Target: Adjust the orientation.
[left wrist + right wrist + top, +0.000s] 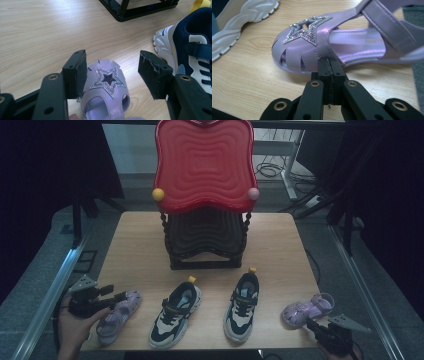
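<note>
Two purple star sandals lie on the wooden table, one at the front left, one at the front right. My left gripper is open. In the left gripper view its jaws straddle the toe of the left sandal; the left pad sits close against the sandal's side and the other pad stands well clear. My right gripper is shut with nothing between its pads. Its tip rests right at the side of the right sandal; I cannot tell if it touches.
Between the sandals stand two navy-and-white sneakers with yellow heel tabs. A two-level rack with a red top tray and a black lower tray fills the table's back middle. The table's front edge is close to both hands.
</note>
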`<state>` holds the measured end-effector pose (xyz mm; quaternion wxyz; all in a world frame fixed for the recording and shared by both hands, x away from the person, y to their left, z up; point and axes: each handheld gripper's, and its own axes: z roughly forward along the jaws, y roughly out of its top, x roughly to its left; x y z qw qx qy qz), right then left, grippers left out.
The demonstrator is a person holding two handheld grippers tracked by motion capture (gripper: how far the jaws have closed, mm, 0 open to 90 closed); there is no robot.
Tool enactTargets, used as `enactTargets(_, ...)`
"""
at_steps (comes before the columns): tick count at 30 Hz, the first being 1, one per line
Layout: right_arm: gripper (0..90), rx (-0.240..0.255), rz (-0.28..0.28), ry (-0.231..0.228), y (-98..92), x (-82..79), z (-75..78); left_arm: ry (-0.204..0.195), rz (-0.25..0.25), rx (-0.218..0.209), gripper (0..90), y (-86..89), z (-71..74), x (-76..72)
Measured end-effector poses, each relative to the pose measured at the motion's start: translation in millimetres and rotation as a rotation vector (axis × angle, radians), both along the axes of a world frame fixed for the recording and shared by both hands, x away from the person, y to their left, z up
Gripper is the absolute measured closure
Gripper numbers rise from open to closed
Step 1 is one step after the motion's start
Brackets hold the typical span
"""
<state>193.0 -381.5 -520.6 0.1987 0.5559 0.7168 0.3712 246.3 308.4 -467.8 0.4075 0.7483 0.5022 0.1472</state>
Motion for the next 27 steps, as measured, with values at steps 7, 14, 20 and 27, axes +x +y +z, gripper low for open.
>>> enactTargets(7, 89.8, -0.005, 0.026, -0.004, 9.7, 2.7, -0.9, 0.001, 0.004, -0.001, 40.0, 1.1, -0.6, 0.1)
enactTargets(14, 89.7, -0.022, 0.034, -0.006, 20.4, 5.9, -1.3, 0.006, 0.0, 0.003, 39.9, 0.5, -0.9, 0.2)
enactTargets(20, 89.7, -0.027, 0.026, -0.006, 30.6, 10.8, -2.1, 0.008, 0.002, 0.003, 39.8, 0.9, -2.2, 0.7)
enactTargets(27, 89.7, -0.037, 0.002, -0.015, 39.5, 15.7, -1.4, 0.009, 0.003, 0.002, 39.8, 2.0, -2.6, 0.6)
